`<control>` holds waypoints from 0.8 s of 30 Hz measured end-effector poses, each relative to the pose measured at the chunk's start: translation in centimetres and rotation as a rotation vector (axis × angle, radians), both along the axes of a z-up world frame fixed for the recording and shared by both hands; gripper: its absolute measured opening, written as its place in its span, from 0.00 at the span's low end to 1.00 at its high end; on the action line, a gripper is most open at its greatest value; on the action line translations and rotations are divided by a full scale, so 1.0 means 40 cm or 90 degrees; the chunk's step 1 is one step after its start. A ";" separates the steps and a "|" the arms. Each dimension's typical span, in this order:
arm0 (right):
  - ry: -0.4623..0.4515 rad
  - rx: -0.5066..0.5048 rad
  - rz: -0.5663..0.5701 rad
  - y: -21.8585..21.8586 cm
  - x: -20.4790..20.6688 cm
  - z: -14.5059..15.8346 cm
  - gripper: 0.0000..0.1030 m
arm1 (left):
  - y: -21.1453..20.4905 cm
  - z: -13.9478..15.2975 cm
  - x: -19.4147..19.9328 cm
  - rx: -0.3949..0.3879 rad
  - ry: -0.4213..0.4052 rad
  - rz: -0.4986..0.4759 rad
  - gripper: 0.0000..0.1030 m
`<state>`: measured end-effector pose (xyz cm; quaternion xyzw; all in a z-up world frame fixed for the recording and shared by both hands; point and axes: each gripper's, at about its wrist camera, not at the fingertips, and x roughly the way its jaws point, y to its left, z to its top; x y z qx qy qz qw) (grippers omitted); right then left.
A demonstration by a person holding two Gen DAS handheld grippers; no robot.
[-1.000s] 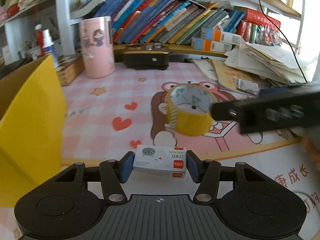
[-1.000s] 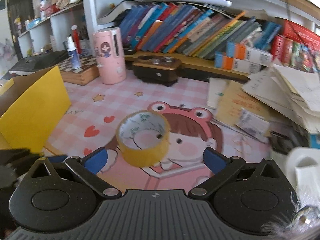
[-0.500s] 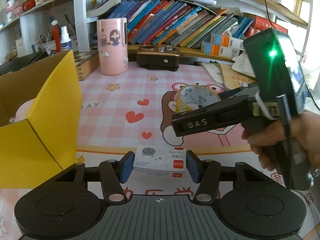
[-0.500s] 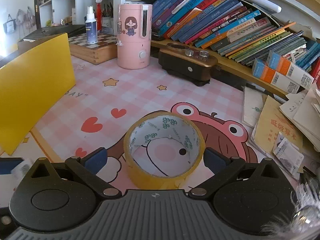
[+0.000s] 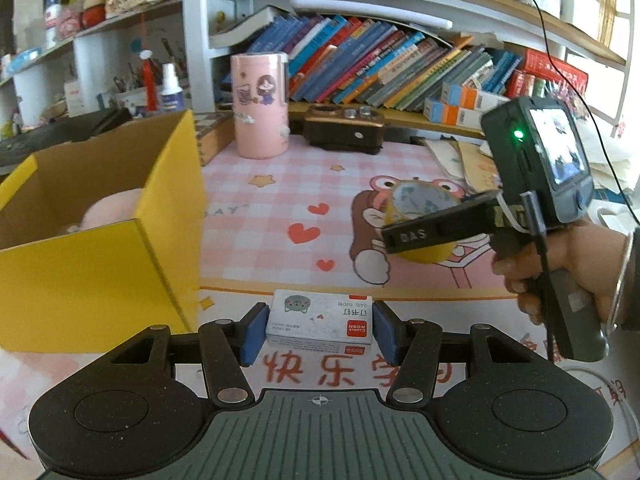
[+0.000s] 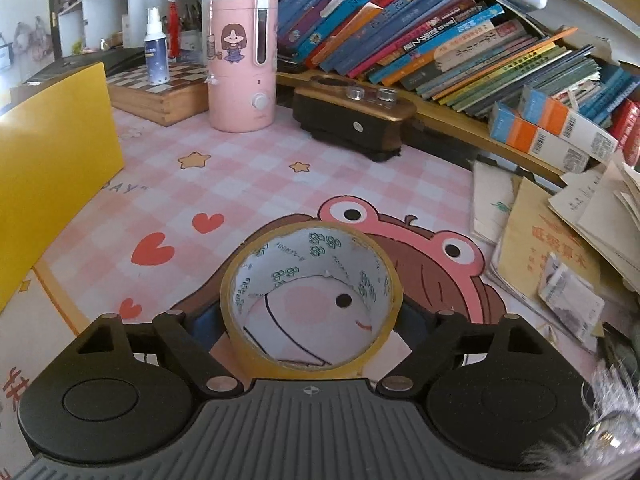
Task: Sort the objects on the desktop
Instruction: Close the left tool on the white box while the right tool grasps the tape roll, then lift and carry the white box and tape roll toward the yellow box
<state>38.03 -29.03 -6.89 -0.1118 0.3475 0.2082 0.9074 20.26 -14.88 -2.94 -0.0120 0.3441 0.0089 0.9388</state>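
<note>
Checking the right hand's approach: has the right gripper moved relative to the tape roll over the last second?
Yes. The right gripper has moved forward and closed in: its fingers now flank the tape roll on the mat.

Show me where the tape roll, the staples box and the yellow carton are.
tape roll (image 6: 308, 354), right wrist view, yellow outer wall.
staples box (image 5: 318, 314), left wrist view, top face.
yellow carton (image 5: 92, 280), left wrist view, near outer wall.
</note>
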 end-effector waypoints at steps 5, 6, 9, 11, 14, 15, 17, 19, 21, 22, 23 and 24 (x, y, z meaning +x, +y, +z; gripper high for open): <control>0.007 0.026 -0.003 -0.010 -0.040 0.020 0.82 | 0.030 0.009 -0.038 -0.004 -0.007 0.026 0.54; 0.008 0.034 -0.002 -0.012 -0.053 0.028 0.82 | 0.036 0.010 -0.044 -0.005 -0.009 0.029 0.54; 0.010 0.054 0.001 -0.016 -0.089 0.053 0.82 | 0.055 0.017 -0.067 -0.011 -0.013 0.039 0.54; 0.014 0.066 0.003 -0.019 -0.117 0.074 0.82 | 0.069 0.023 -0.083 -0.015 -0.018 0.043 0.54; 0.022 0.085 0.003 -0.021 -0.164 0.104 0.82 | 0.095 0.033 -0.109 -0.023 -0.022 0.051 0.54; 0.023 0.090 0.004 -0.021 -0.181 0.115 0.82 | 0.105 0.036 -0.118 -0.026 -0.023 0.056 0.54; 0.024 0.096 0.009 -0.019 -0.217 0.136 0.82 | 0.122 0.043 -0.134 -0.032 -0.027 0.063 0.54; 0.024 0.104 0.015 -0.015 -0.253 0.155 0.82 | 0.141 0.051 -0.151 -0.038 -0.033 0.068 0.54; 0.026 0.108 0.023 -0.008 -0.283 0.168 0.82 | 0.158 0.058 -0.166 -0.042 -0.041 0.069 0.54; 0.029 0.109 0.025 -0.003 -0.297 0.173 0.82 | 0.166 0.061 -0.173 -0.043 -0.045 0.069 0.54; 0.033 0.112 0.026 0.001 -0.311 0.178 0.82 | 0.172 0.063 -0.178 -0.044 -0.048 0.069 0.54; 0.037 0.115 0.026 0.006 -0.325 0.182 0.82 | 0.179 0.065 -0.185 -0.045 -0.051 0.068 0.54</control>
